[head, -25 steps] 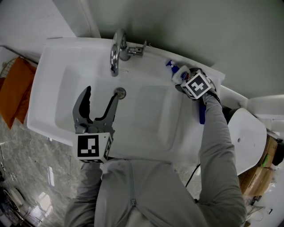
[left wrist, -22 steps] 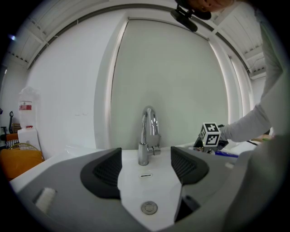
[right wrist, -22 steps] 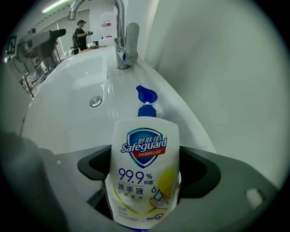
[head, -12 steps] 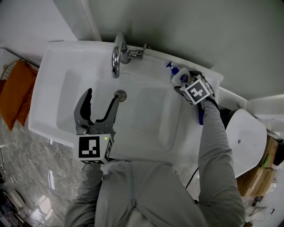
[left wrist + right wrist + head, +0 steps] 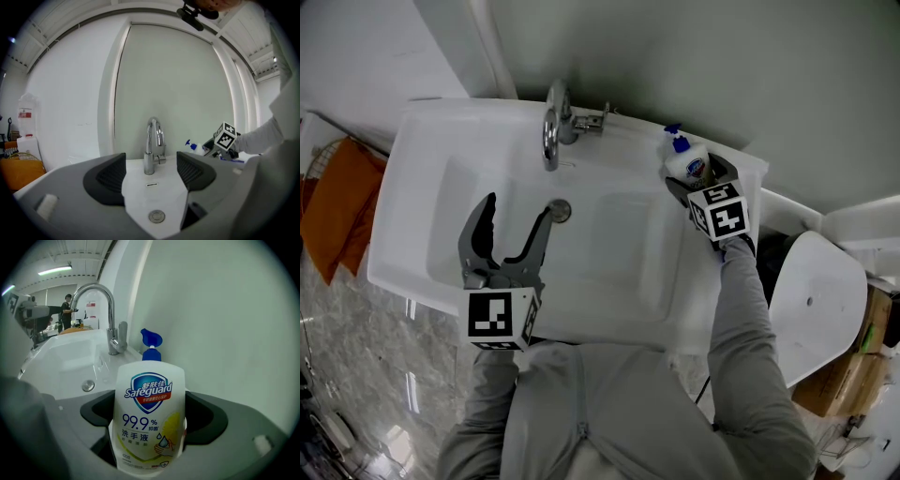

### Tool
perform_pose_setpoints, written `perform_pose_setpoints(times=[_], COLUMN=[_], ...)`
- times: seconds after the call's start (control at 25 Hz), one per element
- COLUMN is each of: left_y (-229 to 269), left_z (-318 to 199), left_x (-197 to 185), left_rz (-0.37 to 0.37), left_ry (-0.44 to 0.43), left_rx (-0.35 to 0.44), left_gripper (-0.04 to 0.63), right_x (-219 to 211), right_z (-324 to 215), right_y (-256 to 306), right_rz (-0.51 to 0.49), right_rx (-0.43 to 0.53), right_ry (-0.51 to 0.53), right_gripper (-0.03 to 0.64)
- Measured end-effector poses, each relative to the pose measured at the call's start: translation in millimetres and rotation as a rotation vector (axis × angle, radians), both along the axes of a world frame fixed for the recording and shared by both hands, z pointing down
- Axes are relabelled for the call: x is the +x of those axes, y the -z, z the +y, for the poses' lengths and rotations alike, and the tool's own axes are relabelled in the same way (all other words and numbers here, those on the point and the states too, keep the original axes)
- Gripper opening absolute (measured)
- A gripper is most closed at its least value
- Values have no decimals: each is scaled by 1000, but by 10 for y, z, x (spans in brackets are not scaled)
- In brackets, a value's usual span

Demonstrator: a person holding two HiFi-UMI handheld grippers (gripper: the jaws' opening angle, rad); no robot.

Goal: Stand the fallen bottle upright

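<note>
The bottle (image 5: 685, 165) is a white hand-soap bottle with a blue pump. It is over the sink's back right ledge (image 5: 741, 161), near the wall. My right gripper (image 5: 696, 176) is shut on its body. In the right gripper view the bottle (image 5: 150, 418) fills the space between the two pads, label facing the camera and pump end up. Its base is hidden, so I cannot tell if it touches the ledge. My left gripper (image 5: 517, 208) hangs open and empty over the basin, near the drain (image 5: 559, 210). From the left gripper view the bottle (image 5: 196, 147) looks small, to the right of the tap.
A chrome tap (image 5: 551, 131) stands at the back middle of the white sink (image 5: 412, 202). An orange cloth (image 5: 336, 216) lies left of the sink. A white toilet (image 5: 816, 291) and a cardboard box (image 5: 839, 380) are at the right. The wall runs close behind the ledge.
My right gripper has turned with the bottle: the pump, which pointed left along the ledge, now points toward the wall and up. The left gripper has stayed put.
</note>
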State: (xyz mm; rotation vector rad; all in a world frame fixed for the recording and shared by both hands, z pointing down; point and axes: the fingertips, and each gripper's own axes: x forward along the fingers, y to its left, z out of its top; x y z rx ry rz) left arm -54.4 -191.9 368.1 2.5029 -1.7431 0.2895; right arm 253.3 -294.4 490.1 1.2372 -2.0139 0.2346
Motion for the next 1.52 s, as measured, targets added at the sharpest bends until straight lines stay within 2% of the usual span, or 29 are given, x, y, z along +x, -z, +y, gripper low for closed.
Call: perform_pose_setpoints(times=[0.28, 0.56, 0.72, 0.92, 1.04, 1.2, 1.4, 1.52], left_y=[87, 160, 130, 129, 61, 29, -38, -92], left_z=[61, 125, 184, 237, 225, 162, 33, -50], left_x=[-101, -265, -446, -679, -788, -810, -801, -814], left_rz=[-24, -37, -66, -104, -124, -109, -96, -109], left_ry=[-8, 9, 30, 61, 74, 74, 60, 45], left_rx=[13, 16, 3, -5, -35, -75, -111, -105], left_gripper=[373, 373, 373, 373, 373, 373, 373, 373], right_x=[-72, -328, -436, -534, -559, -540, -598, -624], right_z=[-21, -159, -286, -446, -548, -610, -675, -707], right_y=[410, 845, 961, 909, 832, 748, 666, 642], right_rz=[-128, -313, -410, -479, -498, -470, -400, -377], right_rx=[208, 453, 532, 578, 606, 647, 682, 703], right_ry=[-96, -192, -279, -384, -449, -516, -531, -534], right_gripper=[431, 431, 431, 431, 431, 430, 430, 430])
